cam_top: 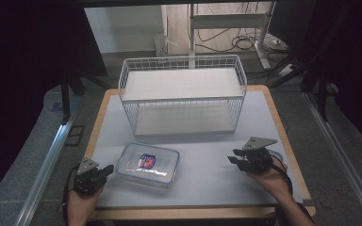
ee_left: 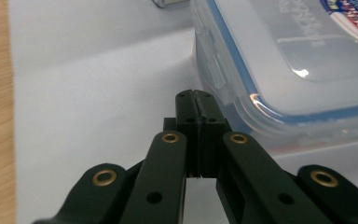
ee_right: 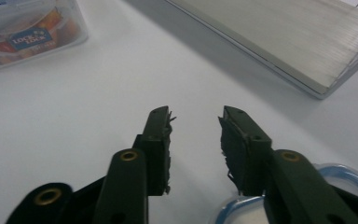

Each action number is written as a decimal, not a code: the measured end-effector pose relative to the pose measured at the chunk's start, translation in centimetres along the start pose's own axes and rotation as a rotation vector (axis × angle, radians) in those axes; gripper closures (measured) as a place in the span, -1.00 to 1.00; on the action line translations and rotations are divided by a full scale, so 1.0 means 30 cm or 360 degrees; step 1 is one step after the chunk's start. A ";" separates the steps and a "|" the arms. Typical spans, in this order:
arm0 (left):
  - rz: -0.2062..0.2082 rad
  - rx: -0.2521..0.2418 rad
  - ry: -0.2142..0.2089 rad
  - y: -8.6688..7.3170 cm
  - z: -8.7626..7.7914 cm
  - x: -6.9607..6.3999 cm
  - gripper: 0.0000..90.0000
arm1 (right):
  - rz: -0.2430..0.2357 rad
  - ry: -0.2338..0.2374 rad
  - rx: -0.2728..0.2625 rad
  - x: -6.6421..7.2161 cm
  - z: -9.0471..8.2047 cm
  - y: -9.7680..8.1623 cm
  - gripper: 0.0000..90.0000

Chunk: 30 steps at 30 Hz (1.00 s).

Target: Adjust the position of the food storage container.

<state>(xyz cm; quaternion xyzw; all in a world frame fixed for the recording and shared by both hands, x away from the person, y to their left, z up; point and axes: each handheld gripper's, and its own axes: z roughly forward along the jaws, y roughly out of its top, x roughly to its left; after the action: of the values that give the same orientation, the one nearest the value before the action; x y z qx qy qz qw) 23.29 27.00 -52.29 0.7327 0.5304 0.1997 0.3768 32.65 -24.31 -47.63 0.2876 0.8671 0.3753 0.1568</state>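
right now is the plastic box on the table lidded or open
Lidded. The plastic box has its clear, blue-rimmed lid sitting flat on top, and the left gripper view shows it seated along the rim.

A lab-like recording space: black curtains point(cam_top: 23, 56) fill the frame's left and right, loose cables point(cam_top: 238, 43) lie on the floor at top, metal rails point(cam_top: 45, 167) flank the worktop point(cam_top: 264, 122).

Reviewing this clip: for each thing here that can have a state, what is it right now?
left hand-held gripper: shut, empty, beside the container.
right hand-held gripper: open, empty.
plastic container: lid on, flat on the table.
wire basket: on its side, opening toward the person, nothing inside.
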 end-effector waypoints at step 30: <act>0.0104 0.0110 -0.0364 0.070 0.124 -0.227 1.00 | 0.0028 0.0293 0.0082 0.107 0.019 0.009 0.99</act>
<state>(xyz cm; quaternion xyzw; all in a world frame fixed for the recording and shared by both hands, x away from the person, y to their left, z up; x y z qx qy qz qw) 24.76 19.08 -52.33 0.7800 0.4664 0.1087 0.4027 30.50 -21.87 -48.01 0.2635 0.8846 0.3791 0.0657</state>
